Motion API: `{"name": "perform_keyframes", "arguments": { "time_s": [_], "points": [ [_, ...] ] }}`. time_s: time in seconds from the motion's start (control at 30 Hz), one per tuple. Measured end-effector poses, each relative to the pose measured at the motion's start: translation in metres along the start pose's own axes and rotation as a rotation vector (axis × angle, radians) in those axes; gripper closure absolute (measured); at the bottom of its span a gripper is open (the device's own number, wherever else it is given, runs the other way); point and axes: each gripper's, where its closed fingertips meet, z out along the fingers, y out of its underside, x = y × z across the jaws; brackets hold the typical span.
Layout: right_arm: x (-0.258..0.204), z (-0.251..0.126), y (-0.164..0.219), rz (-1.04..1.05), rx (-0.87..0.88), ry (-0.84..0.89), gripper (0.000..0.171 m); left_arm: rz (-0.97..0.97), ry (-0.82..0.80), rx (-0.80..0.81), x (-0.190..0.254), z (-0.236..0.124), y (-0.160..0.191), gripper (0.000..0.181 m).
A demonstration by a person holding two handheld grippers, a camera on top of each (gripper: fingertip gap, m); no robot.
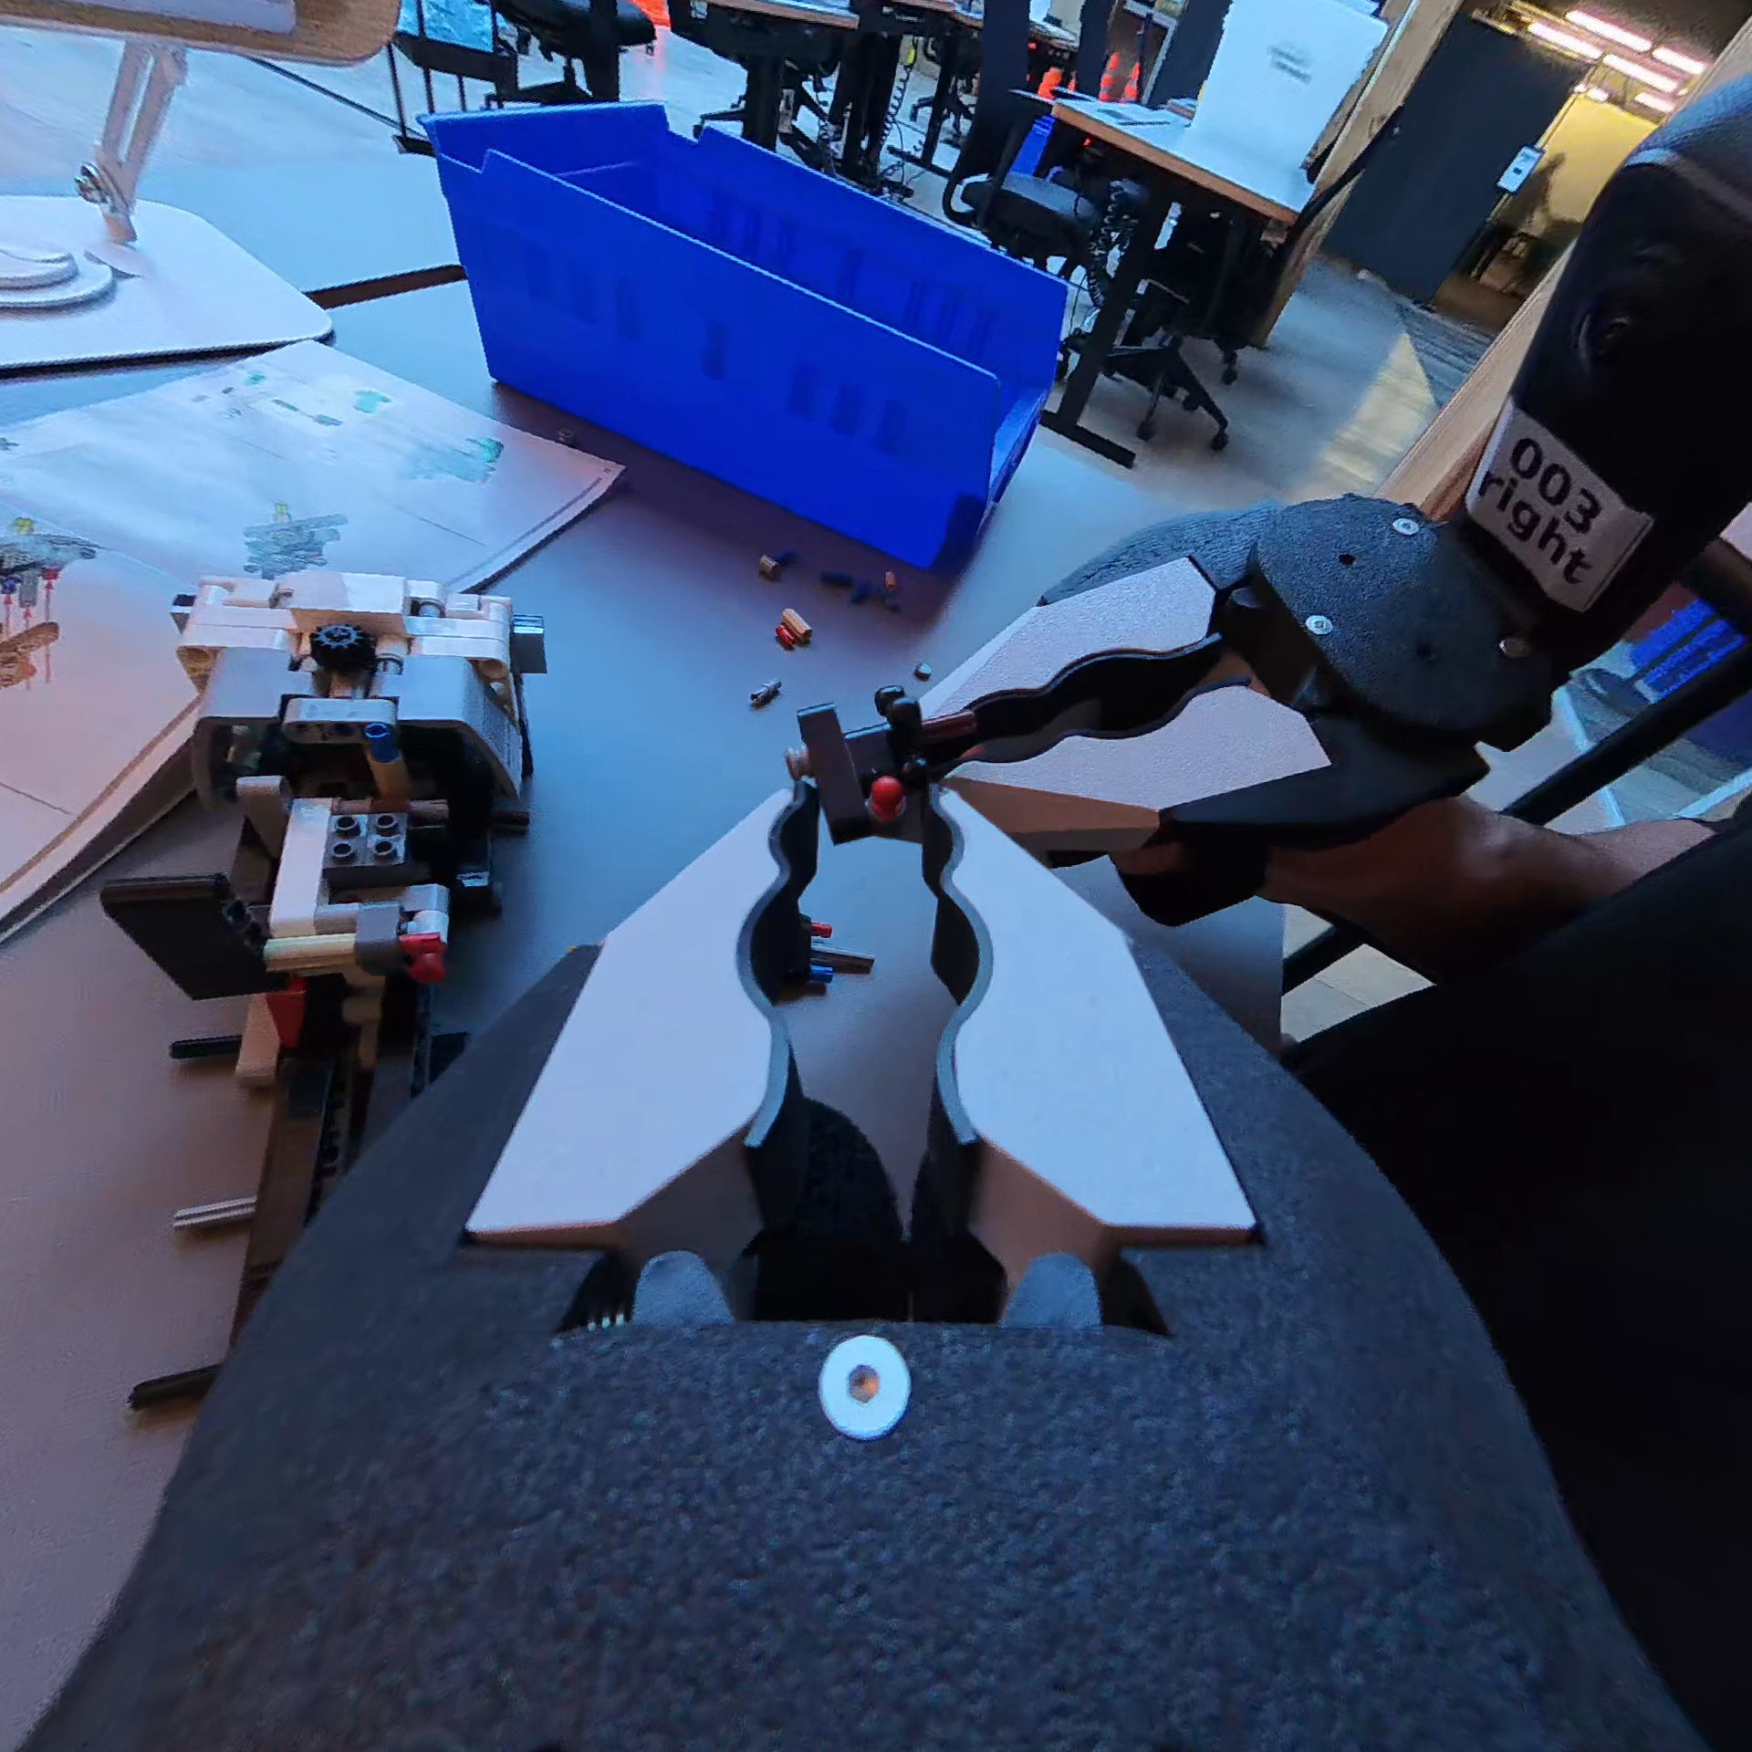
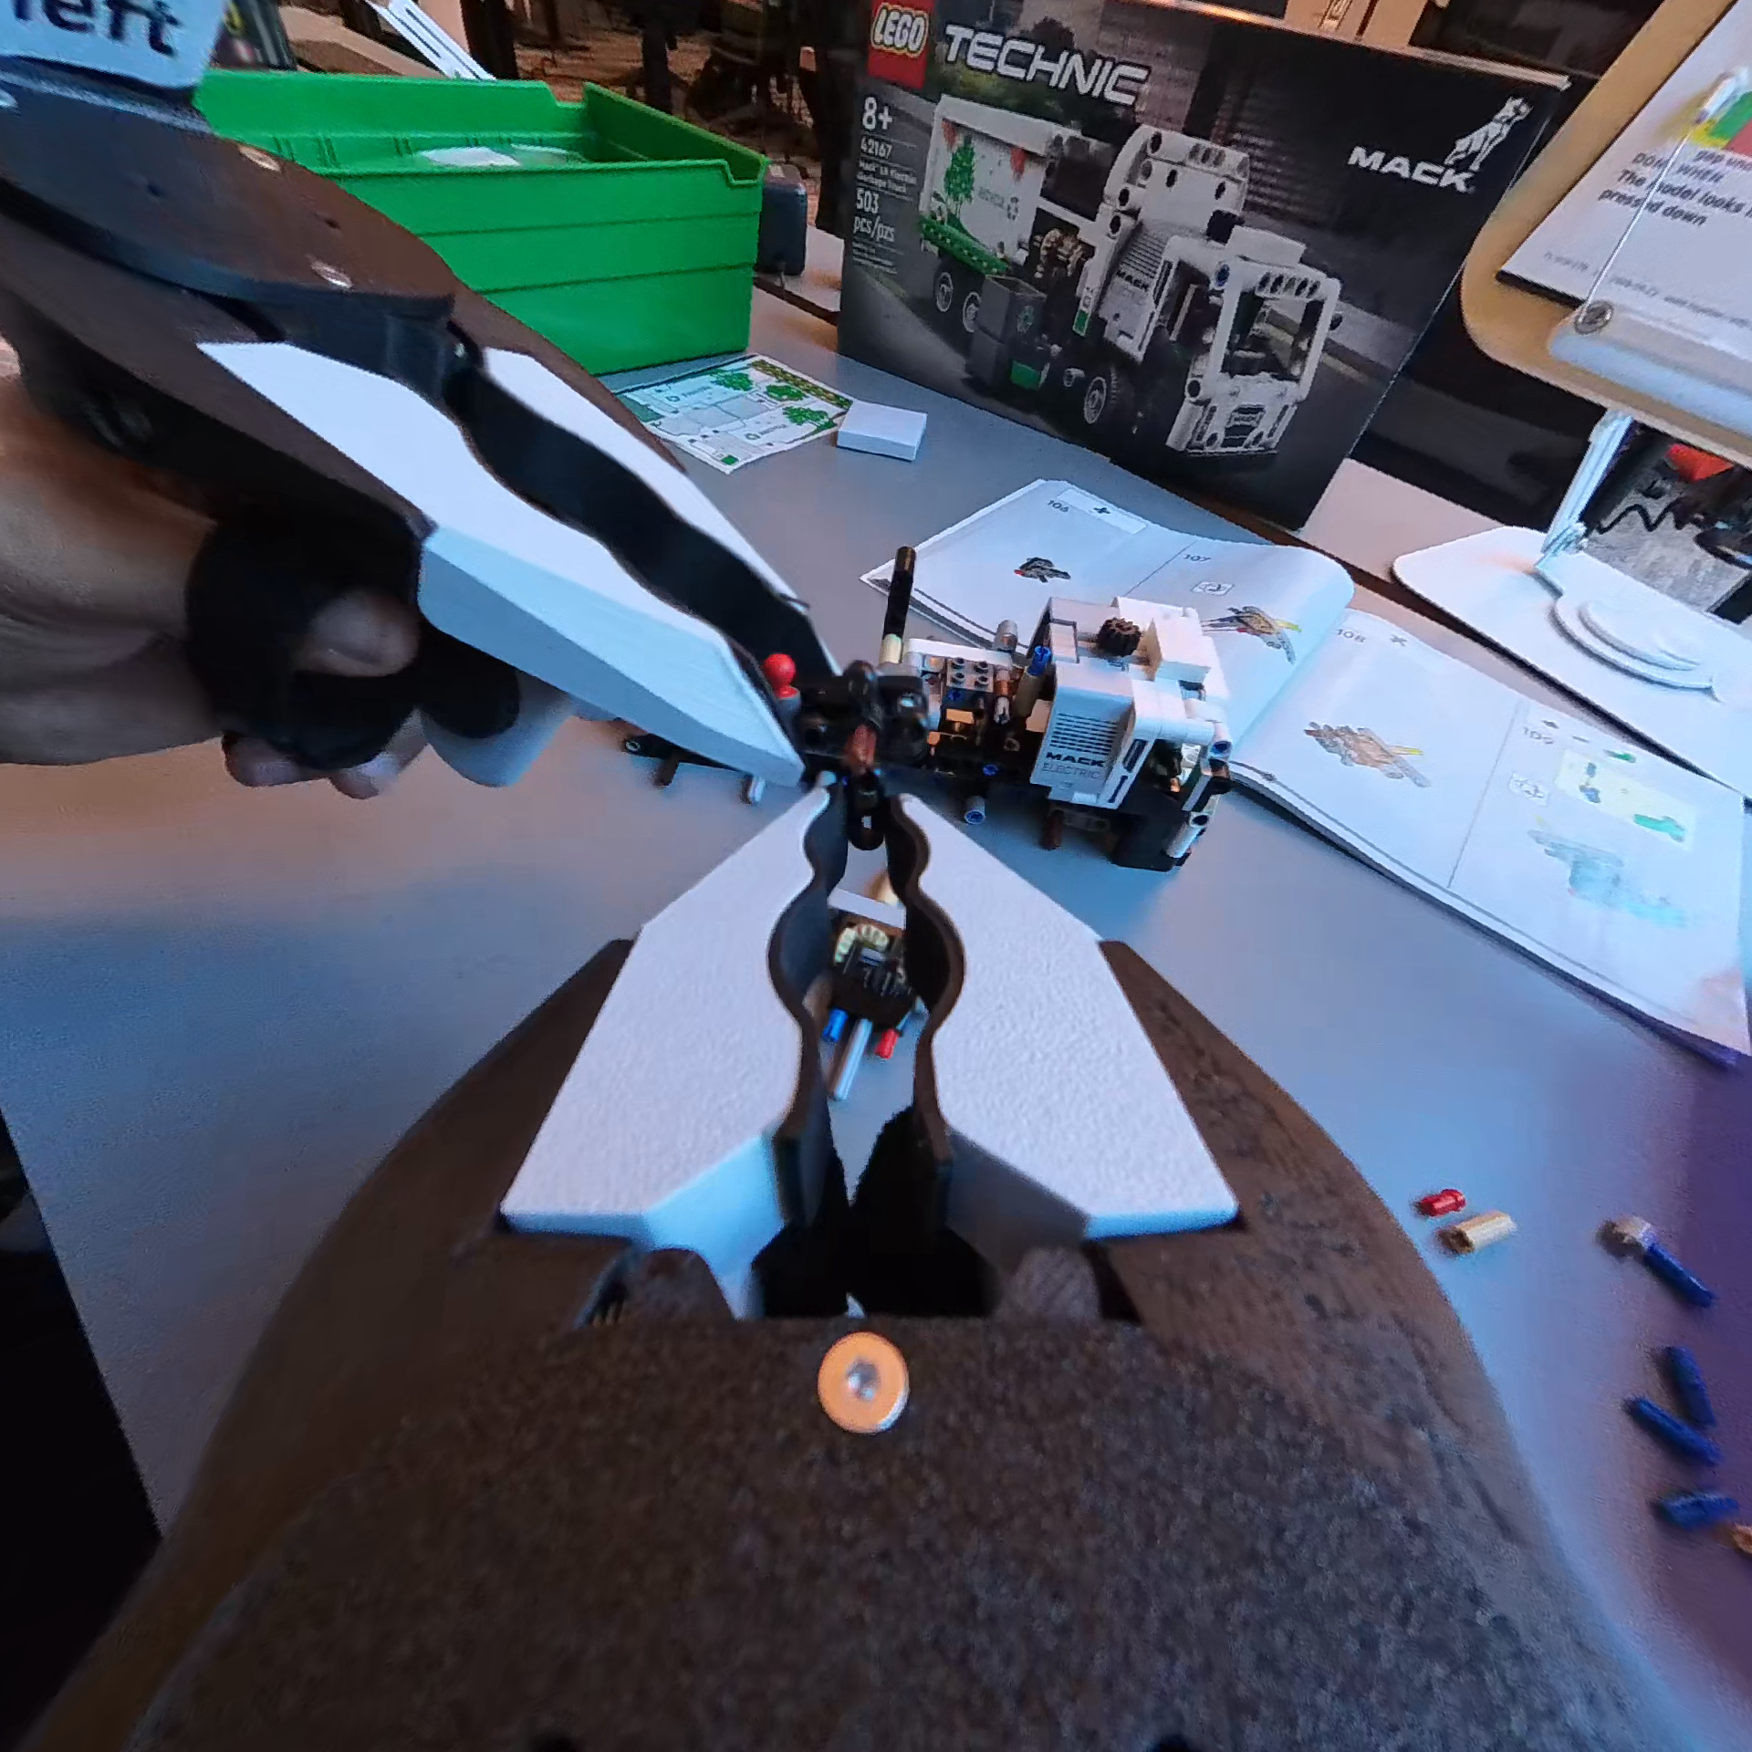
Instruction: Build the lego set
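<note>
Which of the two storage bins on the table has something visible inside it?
The green bin, holding something white. The blue bin shows only bare inner walls, though its floor is hidden.

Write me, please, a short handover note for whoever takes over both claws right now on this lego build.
Left claw: tips closed on the small black sub-assembly, at the end with the red pin.
Right claw: shut on the same sub-assembly from the other side; both hold it above the table.
Partly built truck: standing on the table beside the open instruction booklet.
Loose pins: scattered on the table near the blue bin.
Done: cab and part of the chassis.
Left: probably finish the sub-assembly, then fit it to the truck; much remains.
</note>
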Motion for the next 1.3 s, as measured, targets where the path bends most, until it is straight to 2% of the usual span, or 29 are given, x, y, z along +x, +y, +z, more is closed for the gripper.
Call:
{"name": "perform_keyframes", "arguments": {
  "time_s": [0.3, 0.5, 0.63, 0.77, 0.9, 1.1, 1.2, 1.3],
  "points": [
    [0.004, 0.002, 0.003, -0.055, -0.022, 0.021, 0.165, 0.04, -0.024, -0.01, -0.005, 0.0, 0.002, 0.166],
    [0.005, 0.008, 0.006, -0.018, -0.032, -0.008, 0.165, 0.064, -0.026, -0.004, -0.01, 0.002, 0.004, 0.167],
    [0.006, 0.012, 0.004, 0.002, -0.013, -0.044, 0.164, 0.0, 0.016, 0.018, -0.015, 0.0, 0.004, 0.167],
    [0.008, 0.015, -0.012, 0.012, 0.058, -0.077, 0.163, -0.027, 0.059, 0.125, -0.021, -0.009, -0.009, 0.167],
    [0.012, 0.017, -0.025, 0.038, 0.099, -0.137, 0.153, -0.057, 0.041, 0.238, -0.041, -0.028, -0.027, 0.167],
    [0.045, 0.025, -0.03, 0.048, 0.145, -0.149, 0.157, -0.204, -0.059, 0.579, -0.112, -0.09, -0.06, 0.168],
    [0.064, 0.036, -0.032, 0.022, 0.163, -0.124, 0.158, -0.311, -0.111, 0.733, -0.145, -0.121, -0.063, 0.168],
    [0.075, 0.046, -0.036, 0.018, 0.195, -0.103, 0.159, -0.32, -0.149, 0.804, -0.157, -0.134, -0.058, 0.168]
  ]
}}
